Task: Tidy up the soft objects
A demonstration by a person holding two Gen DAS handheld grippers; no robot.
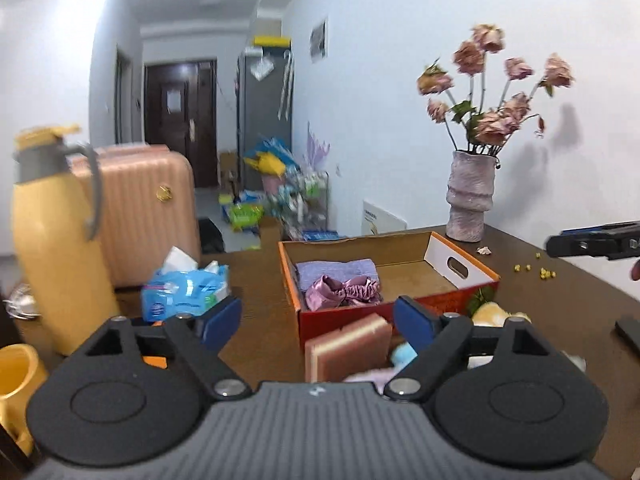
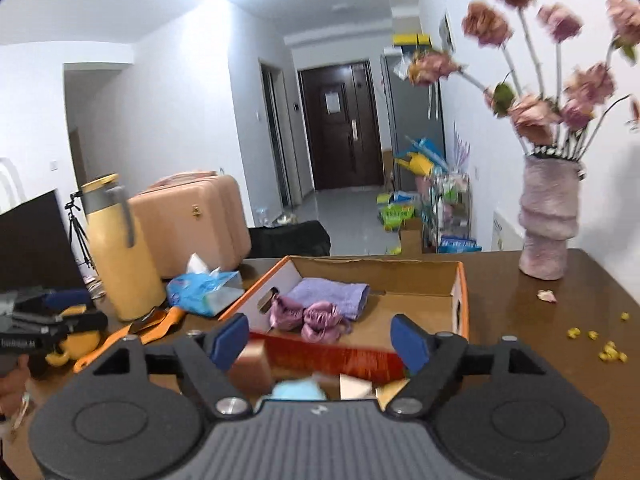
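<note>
An orange cardboard box (image 1: 464,276) (image 2: 462,300) stands on the brown table. In it lie a folded lavender towel (image 1: 336,270) (image 2: 328,294) and a pink satin scrunchie (image 1: 344,290) (image 2: 308,318). In front of the box lie a pink sponge (image 1: 352,344) (image 2: 250,364), a light blue soft item (image 1: 402,354) (image 2: 298,392) and a yellow plush (image 1: 490,314). My left gripper (image 1: 318,320) is open and empty above the sponge. My right gripper (image 2: 320,338) is open and empty over the box's front wall.
A yellow thermos (image 1: 56,240) (image 2: 120,252), a blue tissue pack (image 1: 184,288) (image 2: 204,288) and a yellow mug (image 1: 16,384) stand at the left. A pink vase of dried flowers (image 1: 470,200) (image 2: 546,220) stands at the back right. Yellow crumbs (image 2: 608,348) lie at the right.
</note>
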